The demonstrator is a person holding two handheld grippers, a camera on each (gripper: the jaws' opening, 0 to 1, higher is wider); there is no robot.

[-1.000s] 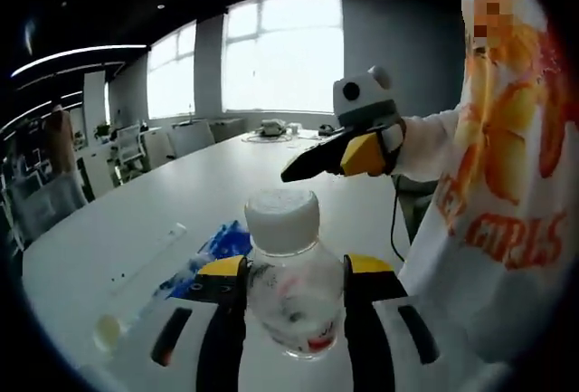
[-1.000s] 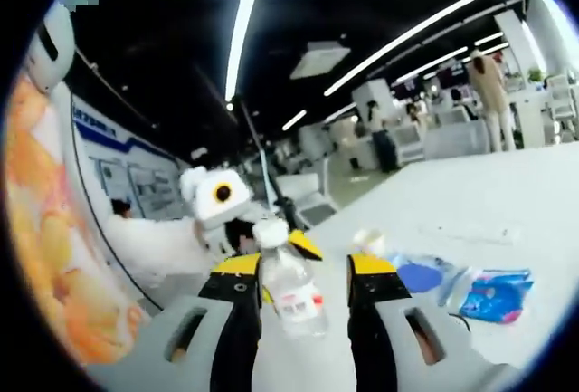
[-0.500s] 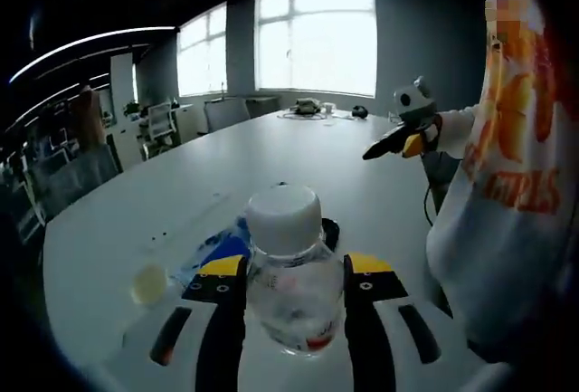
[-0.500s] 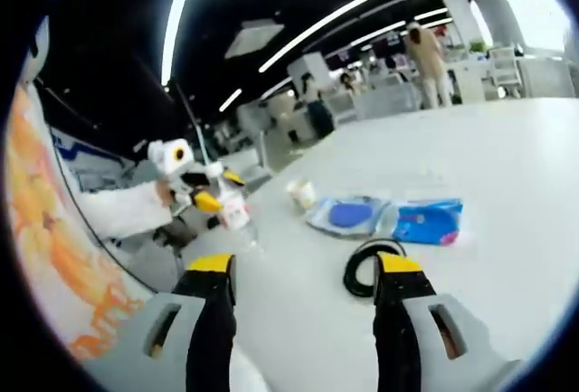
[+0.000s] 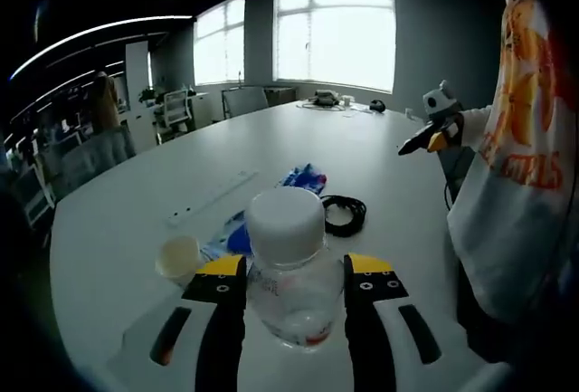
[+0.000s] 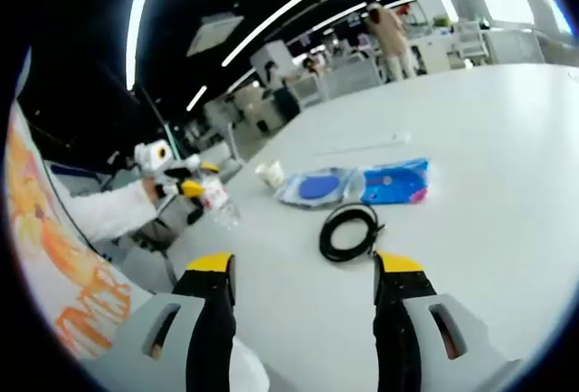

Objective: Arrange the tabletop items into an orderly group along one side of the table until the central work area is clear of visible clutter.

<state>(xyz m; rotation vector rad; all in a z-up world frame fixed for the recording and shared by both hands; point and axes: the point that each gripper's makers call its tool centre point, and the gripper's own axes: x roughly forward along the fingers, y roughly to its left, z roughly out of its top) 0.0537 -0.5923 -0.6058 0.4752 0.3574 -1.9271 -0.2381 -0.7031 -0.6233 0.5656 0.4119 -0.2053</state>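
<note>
A clear plastic bottle with a white cap stands upright between my left gripper's jaws, which are shut on it. On the white table beyond lie a paper cup, two blue packets and a black cable coil. My right gripper shows far off on the right, above the table's edge. In the right gripper view my right gripper is open and holds nothing. The cable coil lies just ahead of it, with the blue packets and the cup behind. The left gripper holds the bottle at the left.
A thin white strip lies on the table past the packets. A person's white and orange shirt stands close on the right of the left gripper view. Office chairs and people stand far behind the table.
My right gripper has drawn away from the bottle and its jaws stand wider apart. The left gripper still holds the bottle. Both cameras shifted, bringing the cable coil and cup into view.
</note>
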